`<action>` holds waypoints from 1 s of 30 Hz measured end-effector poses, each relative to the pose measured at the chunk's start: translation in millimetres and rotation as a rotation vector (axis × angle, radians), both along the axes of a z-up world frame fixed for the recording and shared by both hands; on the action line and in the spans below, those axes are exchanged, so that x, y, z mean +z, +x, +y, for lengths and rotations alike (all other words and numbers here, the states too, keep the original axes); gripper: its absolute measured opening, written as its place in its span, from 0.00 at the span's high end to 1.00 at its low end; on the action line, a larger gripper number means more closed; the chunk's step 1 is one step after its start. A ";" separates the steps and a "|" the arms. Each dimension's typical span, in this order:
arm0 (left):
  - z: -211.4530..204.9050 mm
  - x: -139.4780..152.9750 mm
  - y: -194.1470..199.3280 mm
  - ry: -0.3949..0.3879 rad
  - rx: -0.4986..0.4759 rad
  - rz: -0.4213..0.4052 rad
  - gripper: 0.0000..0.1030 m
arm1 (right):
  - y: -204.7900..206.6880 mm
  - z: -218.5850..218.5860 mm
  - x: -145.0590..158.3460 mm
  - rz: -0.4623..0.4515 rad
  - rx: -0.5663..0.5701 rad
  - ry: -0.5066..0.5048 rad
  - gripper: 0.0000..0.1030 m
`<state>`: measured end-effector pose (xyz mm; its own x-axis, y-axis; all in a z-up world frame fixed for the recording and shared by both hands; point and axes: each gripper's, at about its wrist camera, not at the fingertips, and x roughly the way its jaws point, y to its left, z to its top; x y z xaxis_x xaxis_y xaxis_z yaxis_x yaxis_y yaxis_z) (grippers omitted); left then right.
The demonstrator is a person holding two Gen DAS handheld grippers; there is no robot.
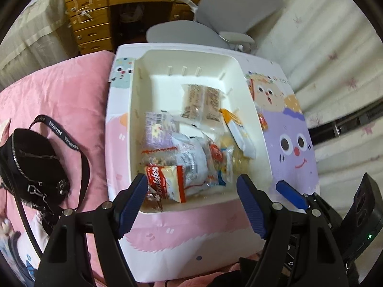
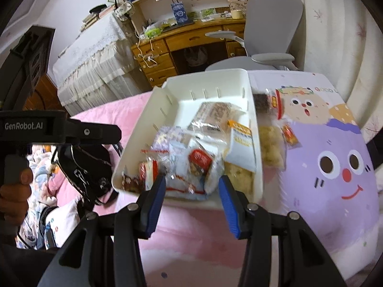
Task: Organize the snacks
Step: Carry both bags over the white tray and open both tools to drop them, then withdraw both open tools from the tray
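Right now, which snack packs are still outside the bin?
The two packs with red ends on the cartoon board, just right of the white bin; the rest lie inside.

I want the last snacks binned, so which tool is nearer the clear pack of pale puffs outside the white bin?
Right tool; puffs pack lies just up-right. Left tool is across the bin.

My way stays open over the white plastic bin's (image 1: 141, 76) bare far end; crinkly snack packets (image 1: 182, 157) crowd its near end. Loose wrapped snacks (image 2: 273, 143) block the cartoon-printed board's (image 2: 335, 167) strip beside the bin's right wall.
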<state>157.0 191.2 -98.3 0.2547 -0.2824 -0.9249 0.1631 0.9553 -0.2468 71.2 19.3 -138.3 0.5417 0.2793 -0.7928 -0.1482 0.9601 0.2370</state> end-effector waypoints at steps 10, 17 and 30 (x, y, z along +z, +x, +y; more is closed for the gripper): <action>-42.6 21.8 3.2 0.053 -0.231 -0.069 0.21 | -27.9 -42.4 -2.7 0.044 -0.080 -0.075 0.55; -79.1 30.9 22.4 0.115 -0.308 -0.091 0.20 | -31.5 -89.4 -14.6 0.038 -0.172 -0.088 0.55; -180.3 32.9 85.2 0.236 -0.490 -0.119 0.20 | 21.0 -145.6 -26.1 -0.044 -0.206 -0.123 0.55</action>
<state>242.2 10.9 -65.4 0.2522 -0.1828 -0.9502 0.6159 0.7877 0.0119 92.2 -126.3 -164.4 0.6121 0.0622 -0.7883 0.0457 0.9925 0.1138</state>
